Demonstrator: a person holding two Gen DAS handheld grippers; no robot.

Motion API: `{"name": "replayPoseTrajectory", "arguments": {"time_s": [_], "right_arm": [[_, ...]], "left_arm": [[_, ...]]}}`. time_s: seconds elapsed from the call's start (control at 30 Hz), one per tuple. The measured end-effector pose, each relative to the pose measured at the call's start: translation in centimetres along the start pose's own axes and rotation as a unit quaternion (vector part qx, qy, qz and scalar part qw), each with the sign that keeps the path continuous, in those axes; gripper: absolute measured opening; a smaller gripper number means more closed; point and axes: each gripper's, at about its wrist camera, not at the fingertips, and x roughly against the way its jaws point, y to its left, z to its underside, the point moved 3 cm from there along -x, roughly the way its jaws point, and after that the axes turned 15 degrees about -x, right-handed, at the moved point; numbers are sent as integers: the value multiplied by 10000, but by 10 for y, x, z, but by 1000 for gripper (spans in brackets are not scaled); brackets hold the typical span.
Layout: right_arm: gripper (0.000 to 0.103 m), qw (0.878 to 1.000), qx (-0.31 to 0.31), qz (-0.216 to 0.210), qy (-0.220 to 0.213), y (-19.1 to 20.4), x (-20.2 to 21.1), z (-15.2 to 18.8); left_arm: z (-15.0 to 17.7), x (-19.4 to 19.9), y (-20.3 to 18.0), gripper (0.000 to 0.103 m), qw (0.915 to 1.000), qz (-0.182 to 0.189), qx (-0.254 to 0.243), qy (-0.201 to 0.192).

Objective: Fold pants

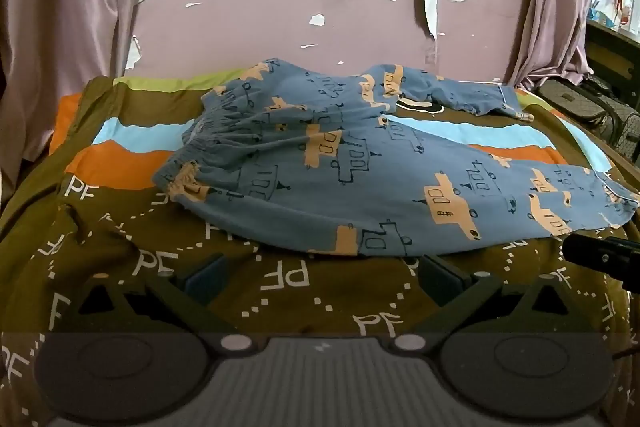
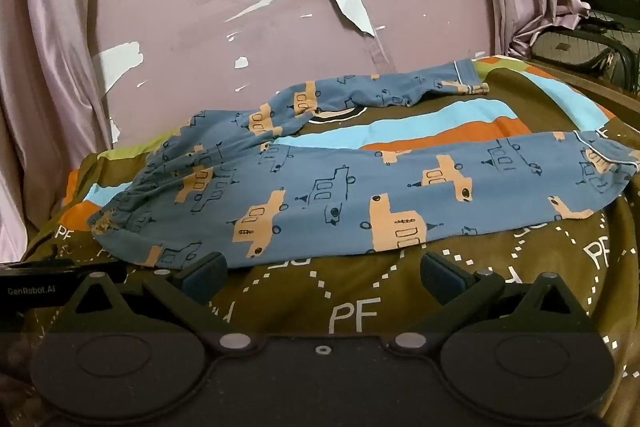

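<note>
pants: blue pants [image 1: 320, 163] with tan and outlined truck prints, lying spread across the middle of the frame in both wrist views, not folded at all yet
what they're on: a brown bedspread [image 1: 280, 307] with "PF" lettering plus orange and light-blue stripes, peeling pink wall [image 1: 260, 7] behind
layout: elastic waistband [image 1: 200, 147] bunched up at the left, two legs running off to the right and splayed apart, near cuff [image 2: 608, 163] at the right edge
left gripper: left gripper [image 1: 320, 277] has jaws spread wide, nothing between them, hovering just short of the near edge of the fabric
right gripper: right gripper [image 2: 320, 273] is the same deal, wide and empty, its left finger right by the hem of the near leg
how it'll handle: looks like thin, floppy, light cotton, so it'll drape and wrinkle, won't hold shape, no real breakage worry
where I'd grab: probably pinch the waistband corner with one and the far leg's cuff [image 2: 468, 75] with the other, since seams and elastic give more bite than the flat cloth
</note>
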Motion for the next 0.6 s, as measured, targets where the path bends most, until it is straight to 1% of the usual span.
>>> {"name": "replayPoseTrajectory", "arguments": {"time_s": [0.6], "right_arm": [[103,10000,-81,-24,35,-1,-1,1]], "left_arm": [[0,0,0,103,10000,0,-4,11]]}}
